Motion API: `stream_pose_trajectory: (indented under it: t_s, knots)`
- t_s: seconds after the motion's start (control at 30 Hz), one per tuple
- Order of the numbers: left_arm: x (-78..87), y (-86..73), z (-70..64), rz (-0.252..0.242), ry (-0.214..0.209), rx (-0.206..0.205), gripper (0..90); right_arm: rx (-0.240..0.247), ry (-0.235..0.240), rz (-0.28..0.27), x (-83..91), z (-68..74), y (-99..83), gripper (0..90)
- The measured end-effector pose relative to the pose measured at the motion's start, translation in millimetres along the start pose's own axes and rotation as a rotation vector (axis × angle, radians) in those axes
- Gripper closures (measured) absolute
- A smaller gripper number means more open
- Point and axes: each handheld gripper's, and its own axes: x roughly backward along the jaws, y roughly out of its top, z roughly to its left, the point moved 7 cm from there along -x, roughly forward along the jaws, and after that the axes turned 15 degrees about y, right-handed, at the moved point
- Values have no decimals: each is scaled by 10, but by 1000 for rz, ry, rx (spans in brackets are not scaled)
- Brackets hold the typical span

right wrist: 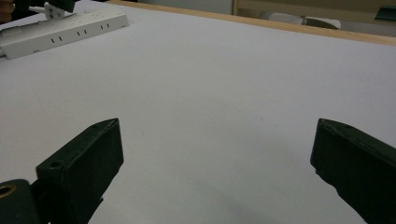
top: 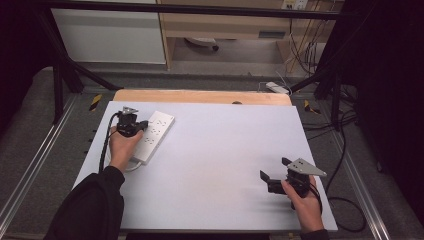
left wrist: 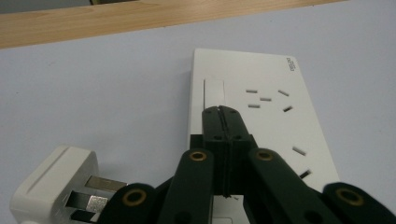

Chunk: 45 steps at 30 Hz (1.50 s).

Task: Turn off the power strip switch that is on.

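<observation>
Jaws of my right gripper stand wide apart with nothing between them, low over the bare near right part of the white table, my right hand around its body. Farther off on the left, my left hand holds the left gripper with its jaws pressed together, empty, their tips over the white power strip close to its rocker switch. A white plug with metal pins lies on the table just beside the strip's near end, and the strip itself sits at the far left of the table, angled toward the wooden edge.
</observation>
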Motion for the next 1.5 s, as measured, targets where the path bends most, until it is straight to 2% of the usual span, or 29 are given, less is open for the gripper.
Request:
stream_pose_trajectory:
  t_s: [0.7,0.9,1.5]
  knots:
    - [-37,-8,3,0,7,-24,900,2,4,7,-15,9,-7,29]
    - [-43,-7,17,4,2,-5,900,2,4,7,-14,10,-8,29]
    - [-47,-8,19,4,-5,-7,900,1,7,10,-17,12,-11,29]
